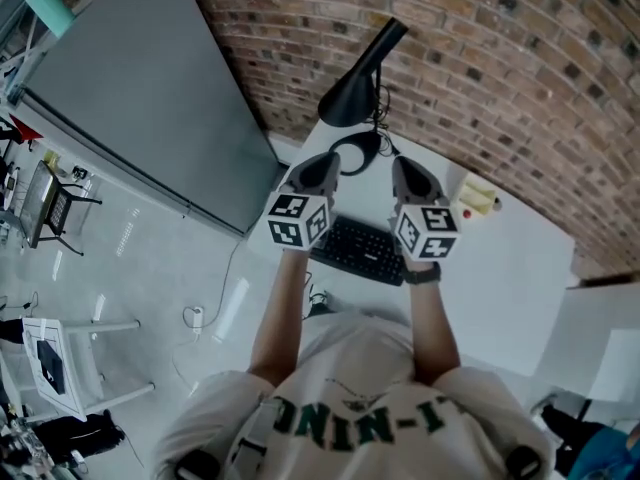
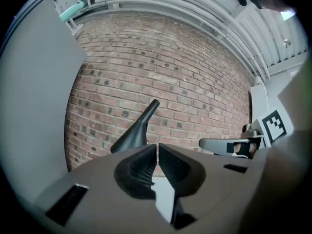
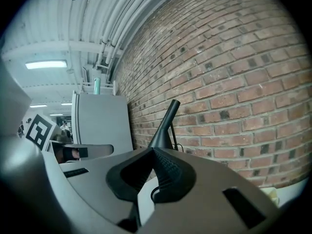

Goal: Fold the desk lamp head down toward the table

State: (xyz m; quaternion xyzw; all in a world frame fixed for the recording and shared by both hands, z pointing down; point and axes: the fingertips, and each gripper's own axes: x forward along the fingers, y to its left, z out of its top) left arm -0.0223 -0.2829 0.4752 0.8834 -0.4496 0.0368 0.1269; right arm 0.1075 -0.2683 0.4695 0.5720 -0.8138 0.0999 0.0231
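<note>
1. Your desk lamp (image 1: 358, 80) is plain black, head and stem alike.
2. The wall (image 1: 500, 58) behind it is red-brown brick with pale mortar lines and some darker bricks.
3. The table (image 1: 520, 268) is white, the keyboard (image 1: 365, 250) on it is black, and the small item (image 1: 478, 196) is yellow.
4. Your left gripper (image 2: 157, 152) and right gripper (image 3: 153, 155) have grey-brown shells and black ribbed pads. Their cubes carry black-and-white square markers.
5. The big panel (image 1: 130, 88) is flat grey.
6. Your shirt (image 1: 360, 388) is pale with dark green lettering.
</note>
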